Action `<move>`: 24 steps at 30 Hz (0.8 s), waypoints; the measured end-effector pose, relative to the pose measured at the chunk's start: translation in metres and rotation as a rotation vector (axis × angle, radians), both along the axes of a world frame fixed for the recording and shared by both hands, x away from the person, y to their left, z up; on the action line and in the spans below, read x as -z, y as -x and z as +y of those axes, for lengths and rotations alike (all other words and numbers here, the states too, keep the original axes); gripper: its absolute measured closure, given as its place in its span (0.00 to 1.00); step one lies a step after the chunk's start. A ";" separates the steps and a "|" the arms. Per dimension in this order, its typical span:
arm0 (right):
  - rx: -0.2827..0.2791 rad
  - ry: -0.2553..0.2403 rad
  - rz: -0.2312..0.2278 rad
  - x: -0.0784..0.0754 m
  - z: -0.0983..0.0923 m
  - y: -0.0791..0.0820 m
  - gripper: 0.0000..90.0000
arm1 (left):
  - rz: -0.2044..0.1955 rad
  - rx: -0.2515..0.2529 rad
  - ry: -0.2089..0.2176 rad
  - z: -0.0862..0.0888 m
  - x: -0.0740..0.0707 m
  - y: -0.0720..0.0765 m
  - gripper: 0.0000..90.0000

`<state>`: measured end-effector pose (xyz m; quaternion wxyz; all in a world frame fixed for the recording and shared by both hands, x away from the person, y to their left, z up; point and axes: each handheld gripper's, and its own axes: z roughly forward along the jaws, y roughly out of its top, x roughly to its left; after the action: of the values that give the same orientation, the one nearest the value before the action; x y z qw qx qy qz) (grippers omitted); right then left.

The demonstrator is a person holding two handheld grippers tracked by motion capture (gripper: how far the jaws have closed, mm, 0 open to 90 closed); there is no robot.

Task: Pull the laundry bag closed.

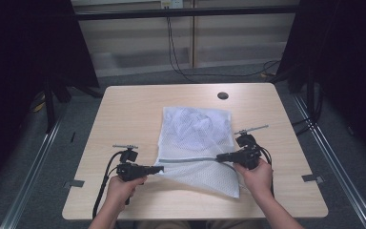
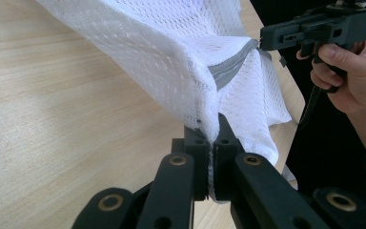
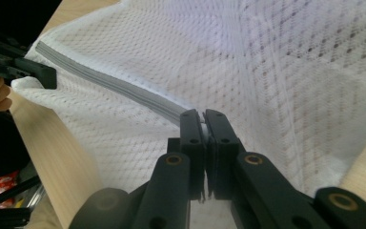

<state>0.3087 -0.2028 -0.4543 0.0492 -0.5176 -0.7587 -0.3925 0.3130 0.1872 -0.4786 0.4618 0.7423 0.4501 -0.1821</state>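
Left gripper [image 1: 158,168] at the near table edge, jaws clamped on the left end of a white mesh zippered laundry bag [image 1: 198,129], right gripper [image 1: 219,157] pinched shut on its grey zipper [image 1: 188,160], bag stretched between them on the light wooden table [image 1: 128,109].

A white mesh laundry bag [image 1: 195,138] lies on the light wooden table [image 1: 128,114], right of centre, behind both black handheld grippers.
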 end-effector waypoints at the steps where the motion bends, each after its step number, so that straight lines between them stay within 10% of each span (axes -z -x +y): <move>1: 0.008 0.004 -0.002 0.000 -0.001 0.000 0.97 | -0.007 0.009 -0.007 0.001 0.001 -0.001 0.99; 24: 0.024 -0.009 0.000 -0.002 -0.014 0.002 0.97 | -0.003 0.011 -0.001 0.001 0.002 -0.002 0.99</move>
<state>0.3067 -0.2166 -0.4523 0.0471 -0.5263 -0.7507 -0.3965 0.3152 0.1877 -0.4801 0.4613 0.7451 0.4454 -0.1833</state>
